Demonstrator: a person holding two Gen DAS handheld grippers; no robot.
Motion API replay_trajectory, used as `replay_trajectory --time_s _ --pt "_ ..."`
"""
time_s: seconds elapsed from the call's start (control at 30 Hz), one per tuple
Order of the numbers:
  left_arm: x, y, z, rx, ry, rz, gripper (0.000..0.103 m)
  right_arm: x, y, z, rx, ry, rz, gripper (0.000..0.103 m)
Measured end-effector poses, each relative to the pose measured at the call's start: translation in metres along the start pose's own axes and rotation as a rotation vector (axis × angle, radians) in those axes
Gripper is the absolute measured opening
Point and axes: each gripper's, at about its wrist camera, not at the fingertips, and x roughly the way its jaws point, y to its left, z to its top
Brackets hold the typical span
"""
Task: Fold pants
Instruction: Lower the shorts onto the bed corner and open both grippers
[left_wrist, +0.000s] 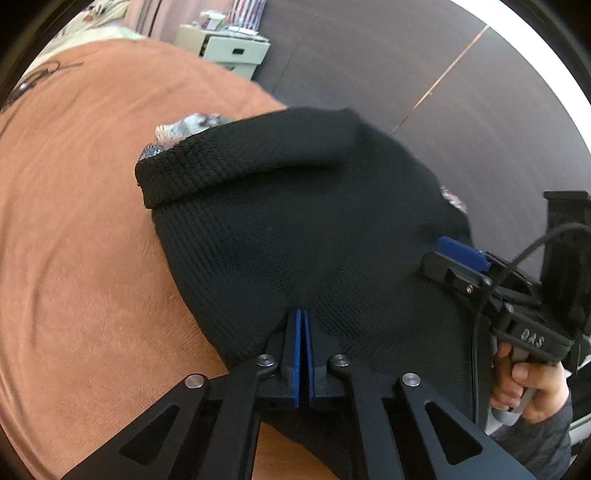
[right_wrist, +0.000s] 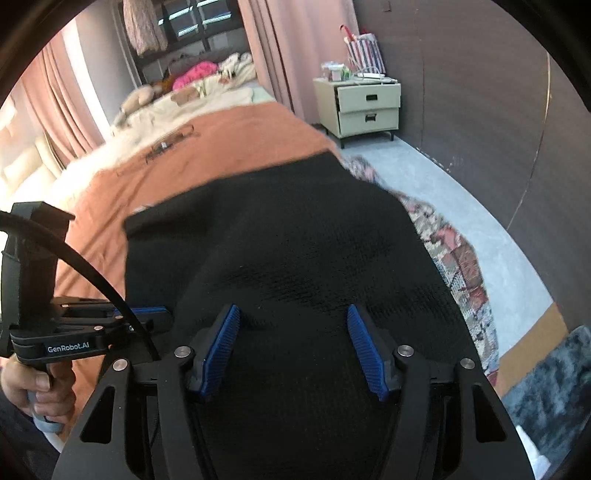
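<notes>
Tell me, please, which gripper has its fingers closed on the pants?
The left gripper: its blue fingers pinch the black pants; the right gripper stands open.

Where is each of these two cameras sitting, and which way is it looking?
Left wrist view: sits on the left hand-held gripper, looking down its shut fingers at the black pants on the orange blanket; the person's right hand shows.
Right wrist view: sits on the right hand-held gripper, looking between its open fingers over the pants toward a nightstand; the left hand shows.
Shared: pants, blanket, nightstand; each sees the other gripper.
</notes>
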Motion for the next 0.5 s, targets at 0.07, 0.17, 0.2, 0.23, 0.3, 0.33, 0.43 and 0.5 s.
replay_trajectory --time_s 0.07,0.17,0.2,0.23,0.3,0.33,0.43,0.5 --pt "-0.001 0.003 0.002 -0.005 0.010 -0.005 0.003 0.000 0.008 0.004 -0.036 0.004 -0.039 0.060" --pt "-0.015 -0.002 0.009 0.007 -0.010 -0.003 0.003 -0.008 0.014 0.010 -0.046 0.009 -0.055 0.060" --pt "-0.020 -0.003 0.011 0.012 -0.026 -0.001 0.003 -0.014 0.013 0.011 -0.042 0.009 -0.059 0.060" --pt "-0.027 -0.003 0.015 0.018 -0.052 0.001 0.004 -0.020 0.015 0.010 -0.043 0.007 -0.060 0.060" --pt "-0.042 -0.004 0.030 0.027 -0.104 0.020 0.009 -0.028 0.019 0.003 -0.051 0.004 -0.058 0.060" --pt "-0.046 -0.004 0.037 0.029 -0.118 0.026 0.014 -0.030 0.021 -0.001 -0.051 0.006 -0.057 0.060" --pt "-0.048 -0.003 0.061 0.046 -0.133 0.048 0.017 -0.037 0.023 -0.016 -0.058 0.013 -0.046 0.060" --pt "-0.045 -0.006 0.070 0.064 -0.124 0.078 0.017 -0.043 0.021 -0.028 -0.050 0.022 -0.043 0.060"
